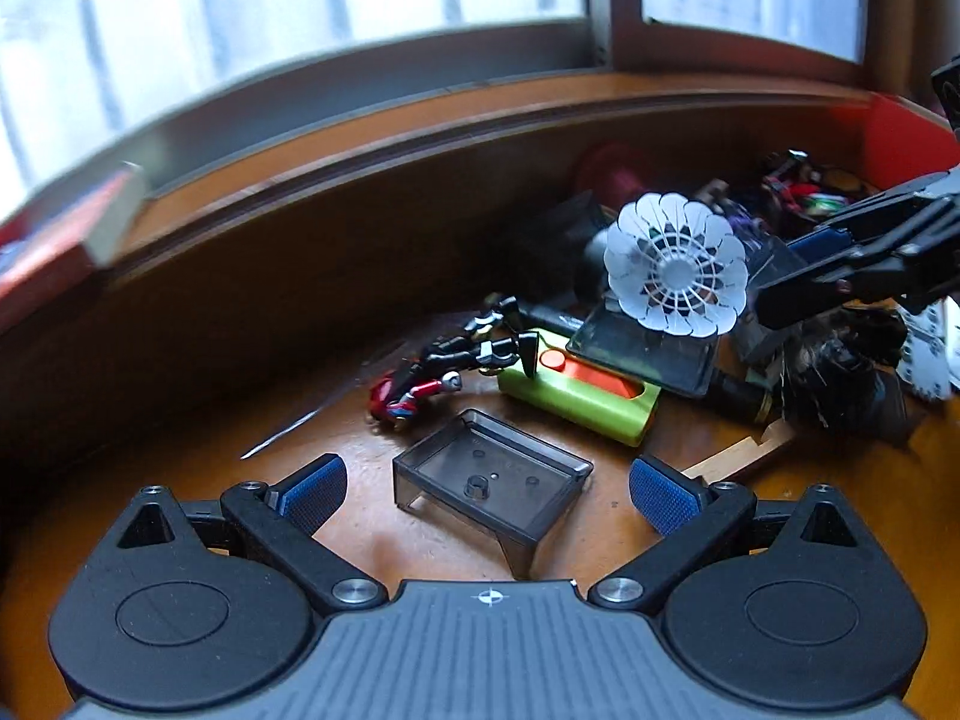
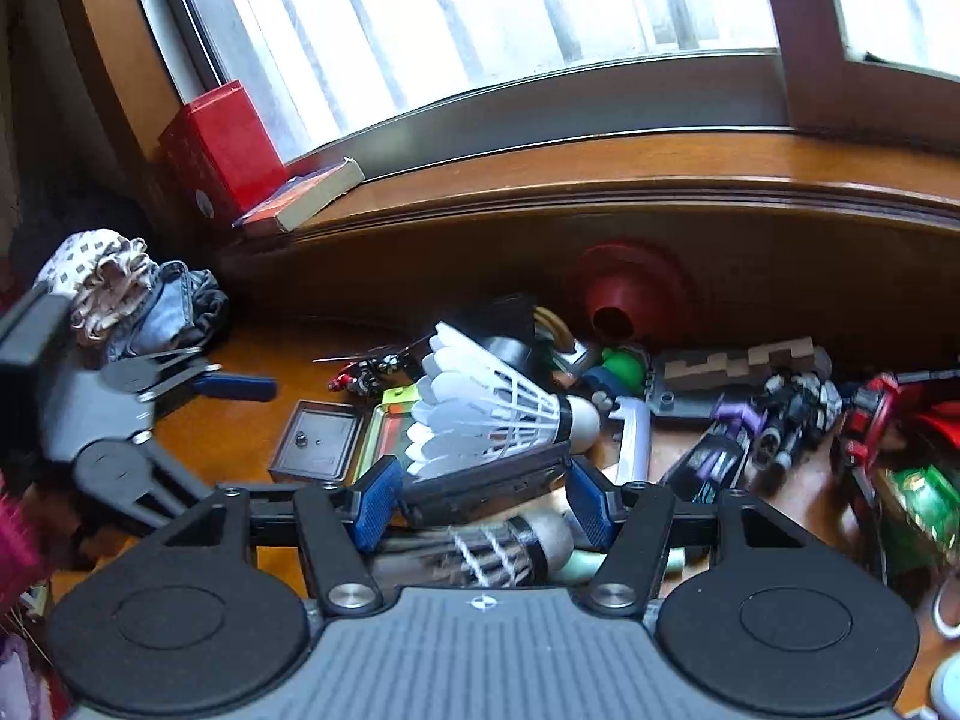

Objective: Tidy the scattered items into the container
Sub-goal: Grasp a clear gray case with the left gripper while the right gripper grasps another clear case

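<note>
Left claw [image 1: 487, 483] stands open over a smoky tray [image 1: 492, 480] on the worktop [image 1: 360, 516]. Right claw [image 2: 477, 501] grips a dark flat case [image 2: 480, 489] (white shuttlecock [image 2: 498, 414] atop).

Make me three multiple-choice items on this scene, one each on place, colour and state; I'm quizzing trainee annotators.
1. Where is the red box? A on the window ledge; B among the toys; C in the tongs.
2. What colour is the slider case? A blue; B green; C white.
3. The left tongs are: A open; B shut on a shuttlecock; C shut on a toy.
Answers: A, it stands up on the ledge; B, its body is lime green; A, the blue pads stand apart, gripping nothing.
</note>
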Tool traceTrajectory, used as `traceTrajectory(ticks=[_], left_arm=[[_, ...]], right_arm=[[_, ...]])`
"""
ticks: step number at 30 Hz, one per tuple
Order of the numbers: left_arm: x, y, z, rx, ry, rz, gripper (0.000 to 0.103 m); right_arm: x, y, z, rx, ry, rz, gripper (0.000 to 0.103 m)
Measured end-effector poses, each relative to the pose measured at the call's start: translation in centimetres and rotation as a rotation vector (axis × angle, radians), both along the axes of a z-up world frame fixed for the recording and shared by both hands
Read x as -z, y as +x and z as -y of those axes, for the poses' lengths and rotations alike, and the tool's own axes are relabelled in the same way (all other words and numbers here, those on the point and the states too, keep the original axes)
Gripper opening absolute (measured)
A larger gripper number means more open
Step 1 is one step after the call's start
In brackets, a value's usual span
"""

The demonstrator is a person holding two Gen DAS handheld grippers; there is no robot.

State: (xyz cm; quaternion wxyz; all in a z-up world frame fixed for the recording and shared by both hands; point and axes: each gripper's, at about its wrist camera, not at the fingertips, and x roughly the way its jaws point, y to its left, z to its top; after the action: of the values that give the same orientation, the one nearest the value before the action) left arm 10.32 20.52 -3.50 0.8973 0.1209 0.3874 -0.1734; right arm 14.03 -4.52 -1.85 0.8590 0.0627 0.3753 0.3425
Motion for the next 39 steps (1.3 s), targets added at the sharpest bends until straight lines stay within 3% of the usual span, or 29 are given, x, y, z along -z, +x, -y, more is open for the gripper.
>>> traceTrajectory(ticks=[2, 5, 8, 11, 15, 18, 22, 24, 27, 30, 32, 37, 39], left_arm=[[0.3, 0.7, -0.2, 0.038, -0.020, -0.041, 0.100], [0.8, 1.1, -0.3, 0.095, -0.044, -0.094, 0.089], [0.4, -0.4, 0.4, 0.128, -0.065, -0.111, 0.080], [0.4, -2.7, 1.3, 0.142, -0.087, -0.114, 0.080], [0.8, -4.7, 2.9, 0.054, -0.056, -0.063, 0.081], [0.9, -4.6, 2.8, -0.065, -0.117, -0.033, 0.082], [0.9, -4.8, 2.4, -0.149, -0.194, 0.007, 0.082], [0.9, -4.6, 2.5, -0.147, -0.165, 0.010, 0.082], [1.1, -4.3, 3.0, -0.124, -0.119, 0.017, 0.082], [1.3, -4.1, 3.6, -0.102, -0.097, 0.027, 0.082], [1.4, -4.0, 3.8, -0.096, -0.096, 0.033, 0.082], [1.5, -4.2, 4.1, -0.106, -0.108, 0.047, 0.082], [1.6, -4.2, 4.1, -0.116, -0.119, 0.050, 0.082]], right_arm=[[-0.1, -0.5, 0.2, -0.005, 0.005, -0.004, 0.062], [-0.4, -1.4, 0.5, -0.011, 0.005, 0.004, 0.061], [-0.9, -2.3, 1.0, -0.009, 0.009, 0.017, 0.060], [-1.2, -2.9, 1.5, -0.003, 0.012, 0.032, 0.058], [-1.3, -3.5, 2.0, 0.004, 0.014, 0.039, 0.058], [-0.9, -3.5, 1.9, 0.006, 0.009, 0.028, 0.058], [-1.5, -3.6, 1.7, 0.003, -0.018, 0.066, 0.061], [-2.0, -3.5, 1.6, -0.007, -0.038, 0.103, 0.066], [-2.8, -2.7, 1.1, -0.063, -0.079, 0.144, 0.078], [-3.0, -1.2, -0.4, -0.213, -0.182, 0.172, 0.082], [-3.0, 0.1, -1.7, -0.312, -0.259, 0.170, 0.082], [-2.3, 3.5, -3.9, -0.484, -0.369, 0.064, 0.081], [-2.1, 4.3, -4.5, -0.523, -0.387, 0.038, 0.074]])
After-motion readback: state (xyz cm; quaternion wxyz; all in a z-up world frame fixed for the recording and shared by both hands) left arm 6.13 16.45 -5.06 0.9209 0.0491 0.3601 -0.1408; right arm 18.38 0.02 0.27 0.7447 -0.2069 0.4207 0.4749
